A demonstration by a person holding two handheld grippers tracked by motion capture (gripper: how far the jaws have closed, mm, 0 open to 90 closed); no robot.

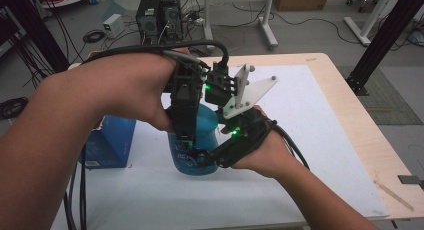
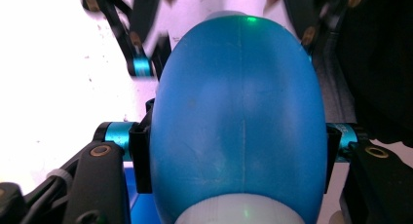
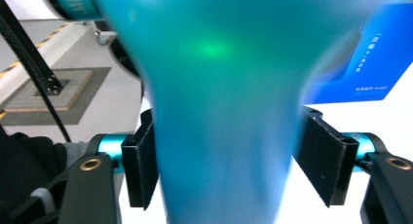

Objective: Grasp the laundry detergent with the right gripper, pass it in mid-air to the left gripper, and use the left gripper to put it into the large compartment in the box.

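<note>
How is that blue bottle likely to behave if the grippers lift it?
The blue bottle looks like smooth, rounded plastic, so it may slip or twist between flat pads. It tapers to a narrower part, so a grip there could slide. It stands taller than wide, so probably tippy.

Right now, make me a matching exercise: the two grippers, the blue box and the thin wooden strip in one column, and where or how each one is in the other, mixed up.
Column one:
1. left gripper
2. right gripper
3. blue box
4. thin wooden strip

Column two:
A. lies near the right edge of the table
B. jaws open, with the blue bottle between them
C. stands on the table, left of the bottle
D. jaws shut on the bottle

Pairs: 1-D, 2-B, 3-C, 4-A
</note>
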